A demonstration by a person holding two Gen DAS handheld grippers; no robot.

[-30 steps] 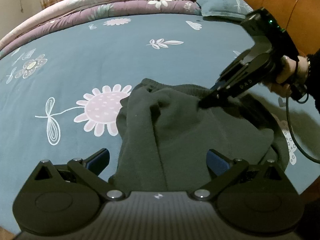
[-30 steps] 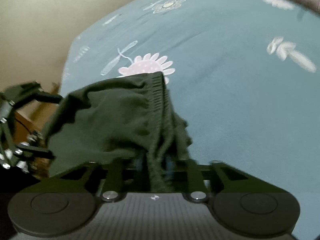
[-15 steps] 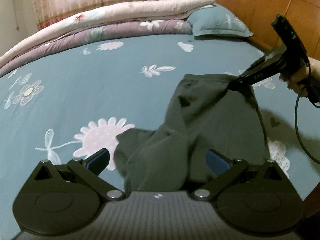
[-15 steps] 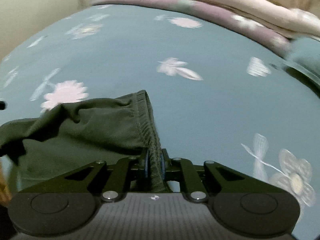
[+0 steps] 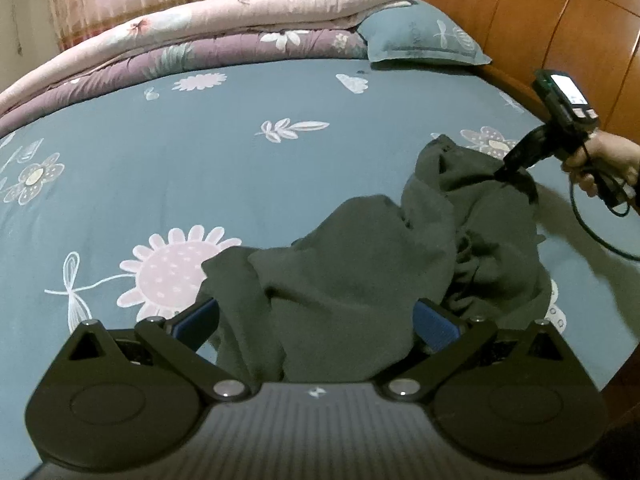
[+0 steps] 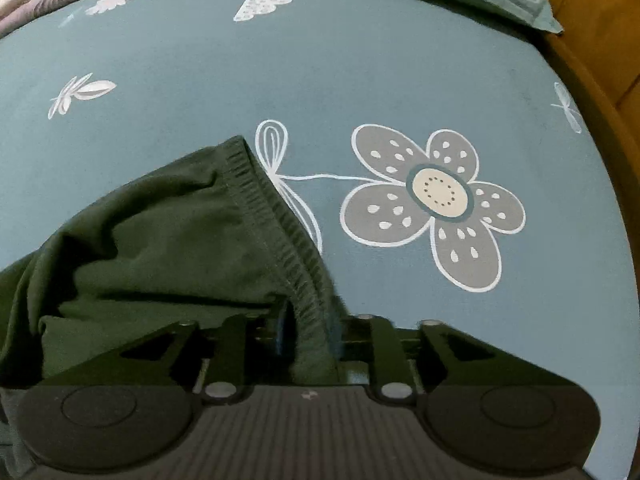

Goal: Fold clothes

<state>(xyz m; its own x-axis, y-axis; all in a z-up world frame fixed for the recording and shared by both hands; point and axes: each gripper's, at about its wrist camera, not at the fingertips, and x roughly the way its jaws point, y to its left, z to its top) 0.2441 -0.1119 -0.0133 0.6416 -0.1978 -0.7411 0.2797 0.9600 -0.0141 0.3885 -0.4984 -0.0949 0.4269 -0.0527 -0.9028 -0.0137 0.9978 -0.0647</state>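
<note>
Softly rumpled dark green garment (image 5: 360, 272), ribbed waistband (image 6: 280, 232)

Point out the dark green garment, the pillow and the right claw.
dark green garment (image 5: 352, 280), left wrist view, middle of the cloth.
pillow (image 5: 420, 38), left wrist view, its top face.
right claw (image 6: 308, 332), right wrist view, between fingertips.

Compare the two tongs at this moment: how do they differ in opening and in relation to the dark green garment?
The left tongs stand wide open, their blue pads far apart with the dark green garment bunched loosely between them. The right tongs are narrow and just opening, with the garment's ribbed edge between the pads. The left sits at the near end of the cloth, the right at its far end. Both hang over the blue flowered bedsheet.
</note>
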